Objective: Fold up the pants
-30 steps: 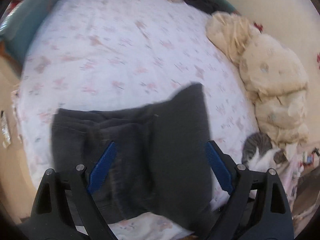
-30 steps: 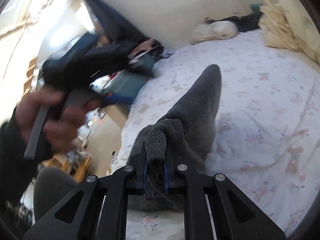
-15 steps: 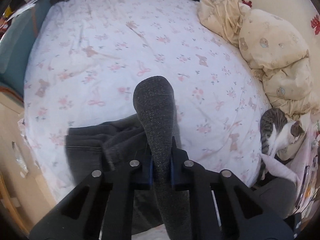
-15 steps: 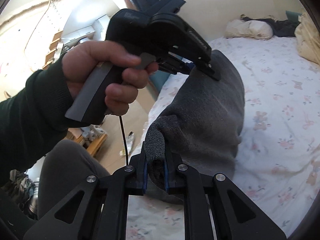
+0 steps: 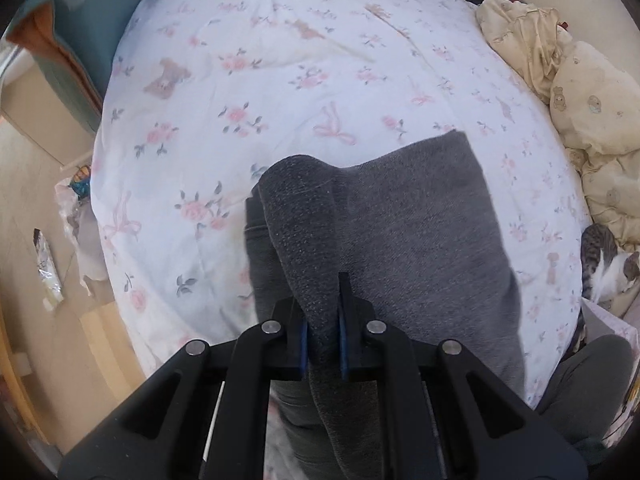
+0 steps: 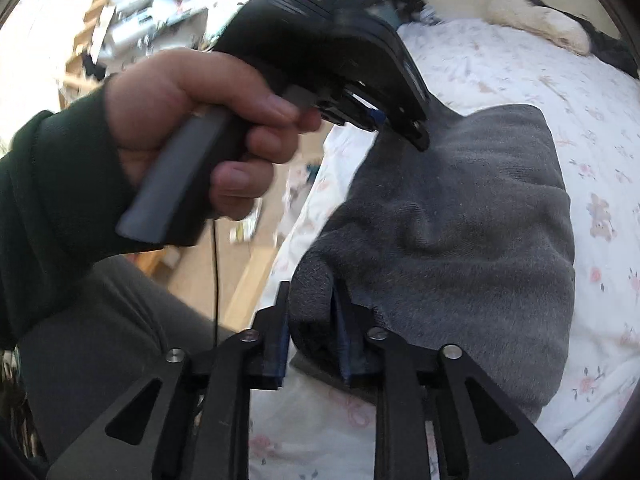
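Note:
The dark grey pants [image 5: 424, 240] lie folded over on the floral bed sheet [image 5: 260, 80], near the bed's front edge. My left gripper [image 5: 323, 332] is shut on a raised fold of the pants at their left side. My right gripper [image 6: 312, 336] is shut on another edge of the pants [image 6: 460, 232], its jaws a little wider than half a second ago. The right wrist view shows the left gripper [image 6: 404, 128] held in a hand and pinching the pants' far left edge.
A cream duvet [image 5: 580, 100] is bunched along the bed's right side. A tabby cat [image 5: 608, 268] lies at the right edge. A pillow [image 6: 536, 20] and dark clothes sit at the head of the bed. Floor clutter lies left of the bed.
My left gripper, open a second ago, has shut on the pants' fold. Both grippers have carried the cloth forward over the lower layer, spreading it wider on the sheet.

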Demonstrator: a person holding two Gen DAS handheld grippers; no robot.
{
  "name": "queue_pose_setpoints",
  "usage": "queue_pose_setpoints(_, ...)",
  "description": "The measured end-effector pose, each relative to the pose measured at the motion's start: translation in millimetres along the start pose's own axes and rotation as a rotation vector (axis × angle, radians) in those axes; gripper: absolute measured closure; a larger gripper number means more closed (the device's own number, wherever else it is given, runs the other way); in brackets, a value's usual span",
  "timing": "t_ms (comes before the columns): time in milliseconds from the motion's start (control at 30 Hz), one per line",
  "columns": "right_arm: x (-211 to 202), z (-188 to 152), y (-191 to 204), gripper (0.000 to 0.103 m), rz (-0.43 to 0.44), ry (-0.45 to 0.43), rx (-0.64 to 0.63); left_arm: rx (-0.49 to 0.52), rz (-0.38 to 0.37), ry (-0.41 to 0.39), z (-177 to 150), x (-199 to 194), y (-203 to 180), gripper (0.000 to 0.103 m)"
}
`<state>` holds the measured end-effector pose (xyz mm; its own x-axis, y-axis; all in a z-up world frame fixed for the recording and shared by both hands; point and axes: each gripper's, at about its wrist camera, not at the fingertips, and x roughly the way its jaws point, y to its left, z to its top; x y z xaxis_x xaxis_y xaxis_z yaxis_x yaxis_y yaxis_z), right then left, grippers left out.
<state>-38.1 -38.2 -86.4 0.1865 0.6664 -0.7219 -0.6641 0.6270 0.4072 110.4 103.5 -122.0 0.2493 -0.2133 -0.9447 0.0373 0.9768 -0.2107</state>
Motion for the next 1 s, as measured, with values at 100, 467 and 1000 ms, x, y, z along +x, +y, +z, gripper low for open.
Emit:
queue_pose_setpoints(100,-34.0,0.6,-9.3,0.078,0.004,-0.04,-0.013,-0.015,-0.016,0.0,4.0,-2.0,12.5,0.094)
queue_pose_setpoints(467,-4.7,11.1,-106.7,0.082,-0.221,0.038,0.171,0.029,0.06,0.043,-2.1,12.6,31.0,0.094)
queue_pose_setpoints(1000,14.0,-5.1,-112.5,0.083,-0.18,0.171,0.132,0.135,-0.111,-0.021,-20.5,-0.5,-13.2,0.057)
